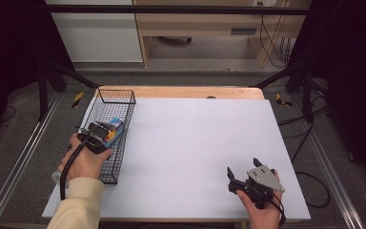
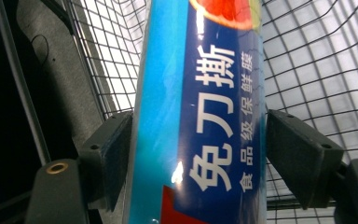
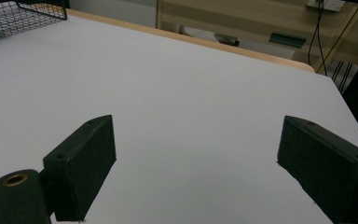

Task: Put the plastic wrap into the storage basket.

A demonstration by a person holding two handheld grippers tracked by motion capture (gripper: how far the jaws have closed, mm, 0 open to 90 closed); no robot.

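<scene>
A long blue box [image 2: 200,116] with white Chinese lettering and a red patch stands between the jaws of my left gripper [image 2: 199,140], and both pads press its sides. In the high view that left gripper [image 1: 104,131] reaches into a black wire basket [image 1: 106,174] at the table's left edge, with the blue box [image 1: 116,128] held inside it. My right gripper [image 1: 242,166] rests low over the white table surface [image 1: 195,138] near the front right. Its jaws stand wide apart around nothing, as the right gripper view [image 3: 196,140] also shows.
The wire basket [image 3: 28,18] stands far off at the upper left of the right gripper view, with a bit of blue in it. A wooden edge [image 1: 181,91] runs along the table's back. Metal rails and black frame legs flank the table.
</scene>
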